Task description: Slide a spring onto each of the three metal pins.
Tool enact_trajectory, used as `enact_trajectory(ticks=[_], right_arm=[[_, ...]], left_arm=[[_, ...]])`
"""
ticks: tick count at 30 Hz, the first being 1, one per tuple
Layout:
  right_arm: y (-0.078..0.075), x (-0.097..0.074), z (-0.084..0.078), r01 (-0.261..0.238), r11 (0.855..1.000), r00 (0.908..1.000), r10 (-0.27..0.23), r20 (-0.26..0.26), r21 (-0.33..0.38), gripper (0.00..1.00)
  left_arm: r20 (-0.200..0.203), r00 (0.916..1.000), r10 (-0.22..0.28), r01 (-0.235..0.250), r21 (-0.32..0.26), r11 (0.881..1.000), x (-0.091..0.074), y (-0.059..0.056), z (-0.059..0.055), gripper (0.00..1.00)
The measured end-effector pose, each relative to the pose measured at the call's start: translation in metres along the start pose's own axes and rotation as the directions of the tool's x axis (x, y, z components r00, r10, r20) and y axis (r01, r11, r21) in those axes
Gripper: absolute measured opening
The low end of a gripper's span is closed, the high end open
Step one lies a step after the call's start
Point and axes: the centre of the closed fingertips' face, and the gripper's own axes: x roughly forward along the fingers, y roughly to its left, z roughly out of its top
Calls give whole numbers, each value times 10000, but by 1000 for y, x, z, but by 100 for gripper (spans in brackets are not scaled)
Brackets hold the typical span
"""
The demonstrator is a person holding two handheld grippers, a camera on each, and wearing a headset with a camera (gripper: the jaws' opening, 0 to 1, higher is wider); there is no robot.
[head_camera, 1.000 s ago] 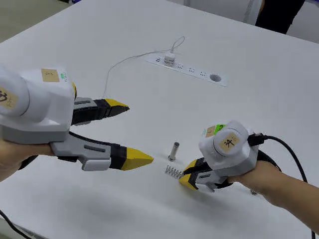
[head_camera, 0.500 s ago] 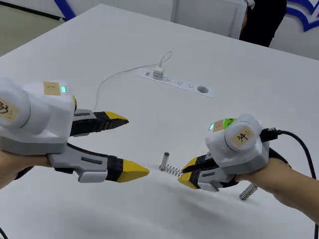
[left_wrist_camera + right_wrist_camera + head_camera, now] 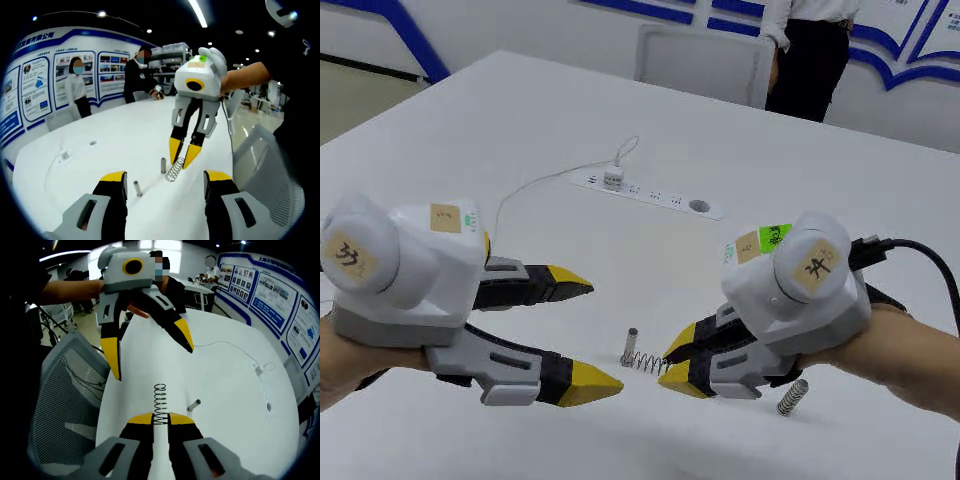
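A short metal pin (image 3: 631, 345) stands upright on the white table (image 3: 740, 260). My right gripper (image 3: 669, 366) is shut on one end of a spring (image 3: 647, 362). The spring's free end points at the pin, close beside it. In the right gripper view the spring (image 3: 159, 402) sticks out from the shut jaws of the right gripper (image 3: 160, 419), with the pin (image 3: 193, 405) a little to its right. My left gripper (image 3: 590, 333) hovers open just left of the pin, holding nothing. The left gripper view shows two pins (image 3: 163, 165) (image 3: 136, 188) and the held spring (image 3: 173, 171). A second spring (image 3: 792, 397) lies by my right hand.
A white power strip (image 3: 645, 193) with a plugged charger (image 3: 613, 178) and thin cable lies further back on the table. A grey chair (image 3: 700, 65) and a standing person (image 3: 820, 50) are at the far edge. A mesh chair (image 3: 65, 390) is beside the table.
My right gripper has lifted the spring off the table and brought it up to the pin. My left gripper stays open. The head camera has tilted up, bringing the second spring into view.
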Motion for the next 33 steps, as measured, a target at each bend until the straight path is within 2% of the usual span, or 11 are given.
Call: enact_trajectory(ticks=[3,5,7,10,12,20,25,28,33], right_arm=[[7,-6,2,-17,10000,10000,17,68,-47,10],[10,-9,1,-10,10000,10000,11,46,-84,10],[13,-11,0,3,9999,10000,-3,25,-105,10],[17,-15,-2,23,9999,10000,-23,14,-117,10],[19,-19,-1,37,9998,10000,-37,51,-173,10],[29,-25,5,-31,9995,9998,38,219,-319,10],[34,-26,7,-74,9991,9995,87,300,-429,10],[36,-27,9,-114,9989,9992,131,387,-455,10],[38,-26,8,-150,9986,9992,169,370,-514,10]], left_arm=[[-190,9996,-224,228,238,9995,3,-6,-2,58],[-253,9994,-224,234,397,9989,5,-8,-3,51],[-203,9993,-313,321,384,9987,6,-11,-2,45],[-38,9979,-640,641,390,9972,8,-21,2,40],[-84,9969,-786,789,484,9957,10,-26,2,36],[-23,9915,-1300,1300,571,9899,16,-42,5,28],[-49,9900,-1412,1412,512,9887,17,-46,2,23],[22,9864,-1644,1643,341,9858,17,-52,2,20],[27,9860,-1670,1668,289,9856,17,-53,0,16]])
